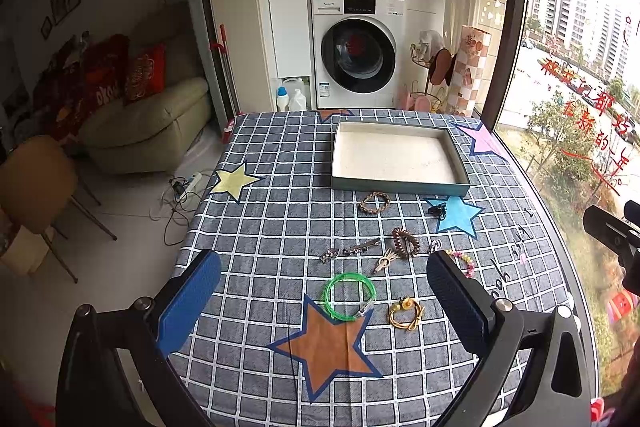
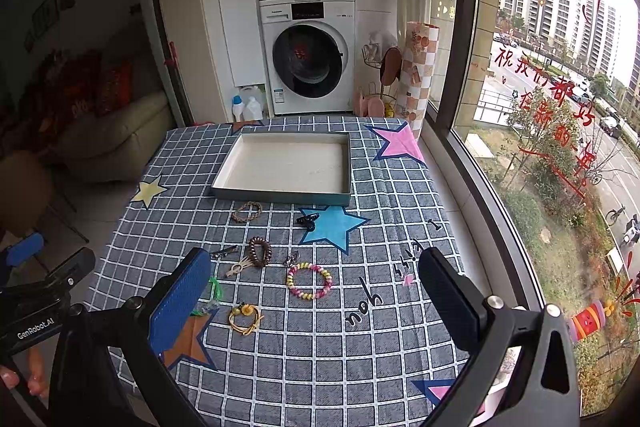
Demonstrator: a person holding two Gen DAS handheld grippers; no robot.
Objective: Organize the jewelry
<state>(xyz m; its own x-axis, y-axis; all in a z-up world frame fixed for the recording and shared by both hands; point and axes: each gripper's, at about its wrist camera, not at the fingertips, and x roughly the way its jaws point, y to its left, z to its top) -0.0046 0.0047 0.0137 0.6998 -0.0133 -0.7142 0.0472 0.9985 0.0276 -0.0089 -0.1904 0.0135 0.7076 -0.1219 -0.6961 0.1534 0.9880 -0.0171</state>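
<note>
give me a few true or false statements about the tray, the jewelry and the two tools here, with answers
1. The shallow white rectangular tray already holds several bracelets. False: nothing is in it; the jewelry lies on the grey checked tablecloth.
2. The translucent green plastic bangle lies partly on an orange star. True.
3. The left tool is shut on the green bangle. False: it is open and holds nothing.
4. The pastel multicoloured bead bracelet lies flat on the cloth. True.
5. The small black claw clip sits at the edge of a blue star. True.
6. The right tool grips the brown braided bracelet. False: it is open and empty.
</note>
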